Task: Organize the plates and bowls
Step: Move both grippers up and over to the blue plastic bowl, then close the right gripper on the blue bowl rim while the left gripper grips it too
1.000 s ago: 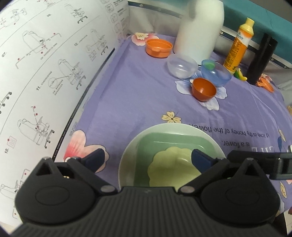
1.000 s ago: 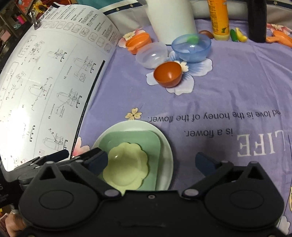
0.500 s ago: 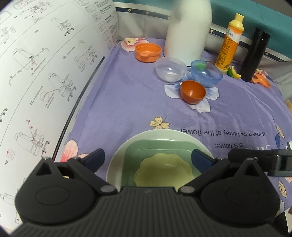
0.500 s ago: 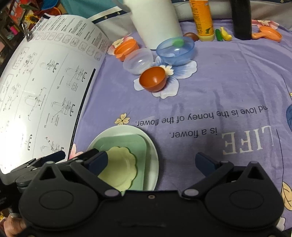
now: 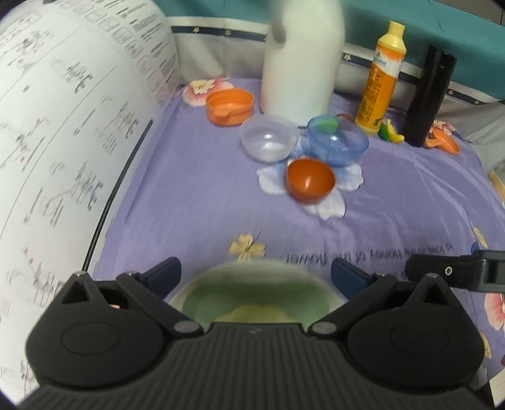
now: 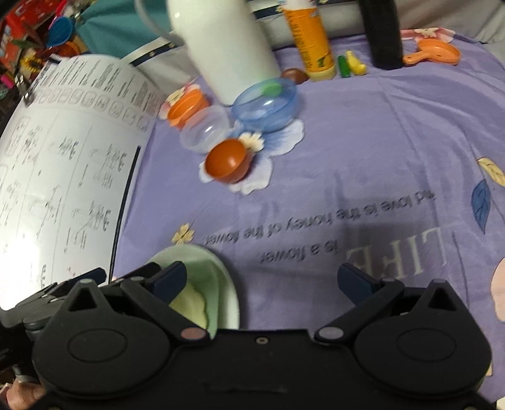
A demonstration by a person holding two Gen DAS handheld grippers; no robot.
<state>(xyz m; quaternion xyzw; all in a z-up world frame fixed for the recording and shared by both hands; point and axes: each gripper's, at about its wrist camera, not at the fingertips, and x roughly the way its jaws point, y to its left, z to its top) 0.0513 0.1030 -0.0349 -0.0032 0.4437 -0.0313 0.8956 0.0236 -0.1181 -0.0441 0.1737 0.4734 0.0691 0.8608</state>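
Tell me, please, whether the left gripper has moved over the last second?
Yes. The left gripper has drawn back toward the person: the stacked plates now sit lower and more hidden under it, and more purple cloth shows ahead.

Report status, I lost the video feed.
Left gripper and right gripper open, empty. Stacked green plates near; small orange plastic bowl ahead. Path clear.

Purple floral cloth (image 5: 202,202) (printed text), teal backdrop (image 5: 410,19) behind.

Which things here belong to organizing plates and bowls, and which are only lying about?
Job: plate stack, red bowl, clear bowl, blue bowl, orange bowl.
Lying about: white jug, orange bottle, black flask, instruction sheet.
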